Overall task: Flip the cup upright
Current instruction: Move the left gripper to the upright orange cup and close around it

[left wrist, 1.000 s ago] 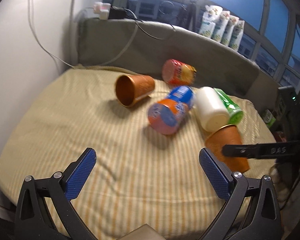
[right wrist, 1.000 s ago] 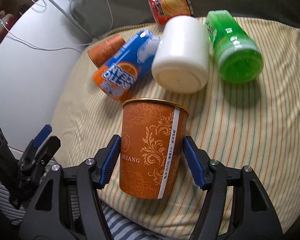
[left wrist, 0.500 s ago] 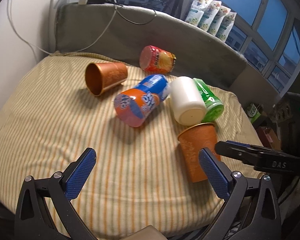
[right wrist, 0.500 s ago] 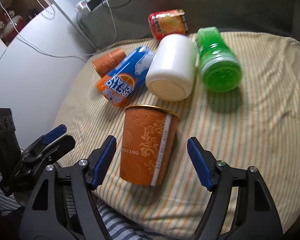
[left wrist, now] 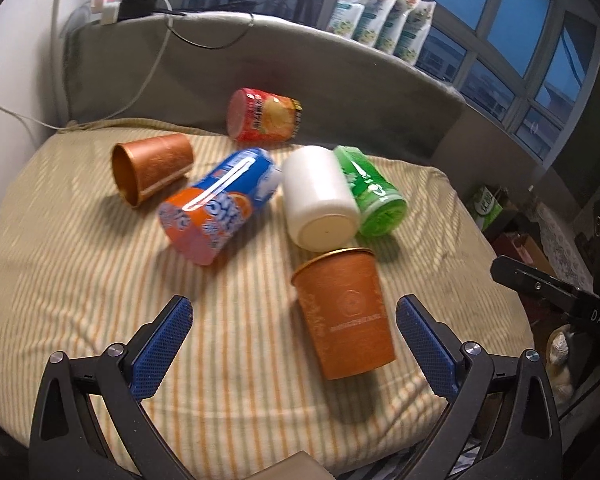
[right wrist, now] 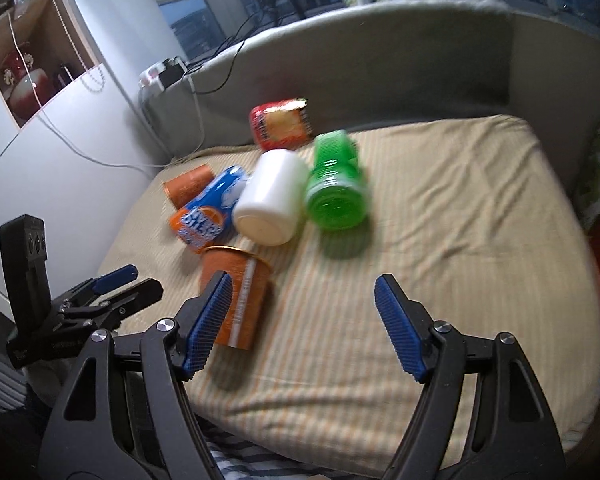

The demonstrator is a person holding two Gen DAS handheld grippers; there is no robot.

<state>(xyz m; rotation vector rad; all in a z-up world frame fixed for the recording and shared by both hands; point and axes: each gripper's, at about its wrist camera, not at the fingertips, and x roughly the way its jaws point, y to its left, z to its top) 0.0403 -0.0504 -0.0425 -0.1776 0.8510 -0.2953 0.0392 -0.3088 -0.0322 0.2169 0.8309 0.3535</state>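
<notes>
An orange paper cup [left wrist: 346, 312] stands upright near the front edge of the striped cushion [left wrist: 80, 280], mouth up; in the right wrist view the cup [right wrist: 236, 296] sits behind the left finger. A second orange cup [left wrist: 150, 166] lies on its side at the back left. My left gripper [left wrist: 294, 344] is open and empty, the upright cup between its fingers' line but apart. My right gripper [right wrist: 302, 324] is open and empty, to the right of the cup.
A blue-orange can [left wrist: 216, 204], a white cup [left wrist: 320, 200], a green bottle [left wrist: 374, 194] and a red can [left wrist: 262, 116] lie on their sides mid-cushion. A grey backrest [left wrist: 340, 80] with cables and a power strip [left wrist: 108, 0] runs behind.
My right gripper opened, let go of the orange cup and drew back to the right. The cup stays standing. My left gripper swung toward it.
</notes>
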